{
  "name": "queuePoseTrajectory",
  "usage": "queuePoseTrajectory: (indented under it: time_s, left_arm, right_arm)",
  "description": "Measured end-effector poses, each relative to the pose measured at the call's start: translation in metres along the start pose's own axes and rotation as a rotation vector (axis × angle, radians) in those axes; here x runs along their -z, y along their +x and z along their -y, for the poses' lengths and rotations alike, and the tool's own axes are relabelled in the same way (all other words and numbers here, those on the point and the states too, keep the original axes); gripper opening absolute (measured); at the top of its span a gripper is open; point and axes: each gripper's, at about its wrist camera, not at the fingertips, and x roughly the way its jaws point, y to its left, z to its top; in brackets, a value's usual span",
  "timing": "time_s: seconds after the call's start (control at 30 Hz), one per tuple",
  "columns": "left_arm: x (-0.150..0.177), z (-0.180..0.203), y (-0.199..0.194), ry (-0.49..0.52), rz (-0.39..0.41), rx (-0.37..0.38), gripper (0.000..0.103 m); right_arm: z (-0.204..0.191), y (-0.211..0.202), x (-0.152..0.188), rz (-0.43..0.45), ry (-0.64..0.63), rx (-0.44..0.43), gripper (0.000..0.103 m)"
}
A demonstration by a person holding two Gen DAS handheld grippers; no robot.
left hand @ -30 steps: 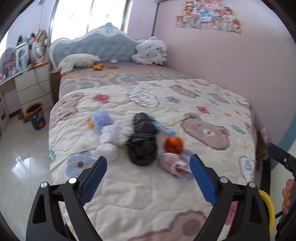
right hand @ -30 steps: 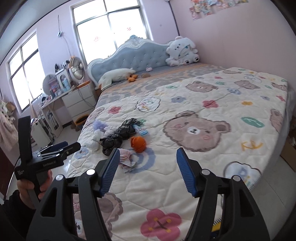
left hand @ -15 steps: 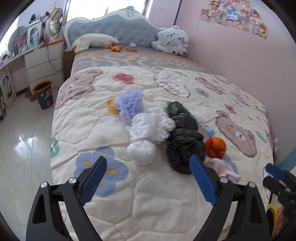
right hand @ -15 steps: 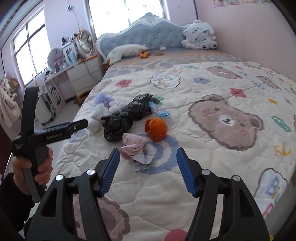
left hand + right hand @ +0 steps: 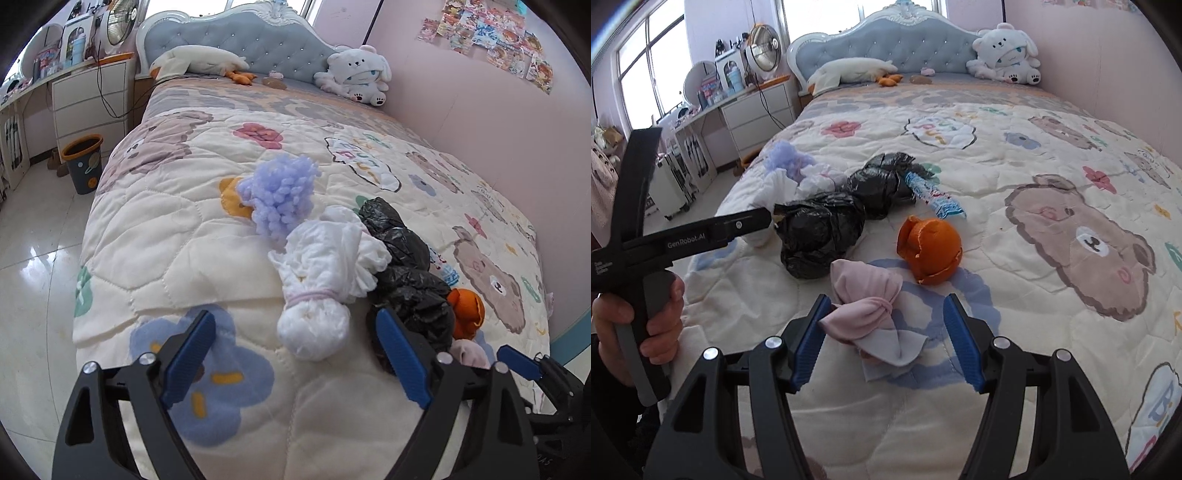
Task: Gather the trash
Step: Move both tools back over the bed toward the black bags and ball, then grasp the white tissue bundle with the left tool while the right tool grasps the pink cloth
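Observation:
A pile of trash lies on the bear-print quilt (image 5: 166,240). It holds a purple fluffy clump (image 5: 277,195), a white tied bundle (image 5: 321,266), two black bags (image 5: 402,258), an orange peel (image 5: 931,247), a pink and grey cloth (image 5: 868,306) and a blue-white wrapper (image 5: 934,195). My left gripper (image 5: 295,354) hovers just before the white bundle's round end. Its jaws are closing, and the pads are not touching the bundle. My right gripper (image 5: 886,339) is open, with the cloth lying between its fingers and its left pad at the cloth's edge.
A dark bin with an orange rim (image 5: 83,162) stands on the tiled floor left of the bed, beside white drawers (image 5: 92,103). A plush toy (image 5: 356,74) and a pillow (image 5: 195,61) lie at the headboard. A hand (image 5: 639,317) holds the left gripper's handle.
Both grippers have come down and closer to the pile. The white bundle now sits just ahead of the left jaws, which have narrowed a little. The pink cloth now lies between the right fingers.

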Motion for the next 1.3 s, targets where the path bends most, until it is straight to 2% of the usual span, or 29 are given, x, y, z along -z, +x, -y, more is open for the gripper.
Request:
queuePoseTrajectory:
  time_s: [0.07, 0.17, 0.33, 0.4, 0.5, 0.67, 0.97, 1.3]
  left_arm:
    - [-0.001, 0.001, 0.003, 0.001, 0.002, 0.009, 0.077]
    - [-0.001, 0.001, 0.007, -0.007, 0.007, 0.011, 0.065]
    - [-0.001, -0.002, 0.013, -0.027, 0.003, 0.049, 0.036]
    - [0.001, -0.003, 0.016, -0.031, -0.002, 0.065, 0.031]
    - [0.002, -0.003, 0.016, -0.028, 0.008, 0.073, 0.03]
    - [0.002, -0.009, 0.016, -0.061, 0.015, 0.104, 0.028]
    - [-0.002, -0.014, 0.005, -0.095, 0.041, 0.149, 0.027]
    - [-0.004, -0.01, -0.011, -0.07, 0.066, 0.171, 0.027]
  right_arm:
    - [-0.001, 0.009, -0.001, -0.012, -0.005, -0.003, 0.059]
    - [-0.003, 0.018, -0.003, -0.029, -0.011, -0.012, 0.054]
    - [-0.009, 0.034, -0.005, -0.057, -0.026, -0.037, 0.047]
    - [-0.011, 0.04, -0.005, -0.07, -0.029, -0.044, 0.042]
    - [-0.017, 0.047, -0.006, -0.082, -0.053, -0.042, 0.033]
    - [-0.02, 0.049, -0.007, -0.076, -0.073, -0.031, 0.029]
    - [0.004, 0.058, -0.03, -0.045, -0.041, 0.025, 0.028]
    - [0.037, 0.061, -0.06, 0.007, 0.023, 0.12, 0.028]
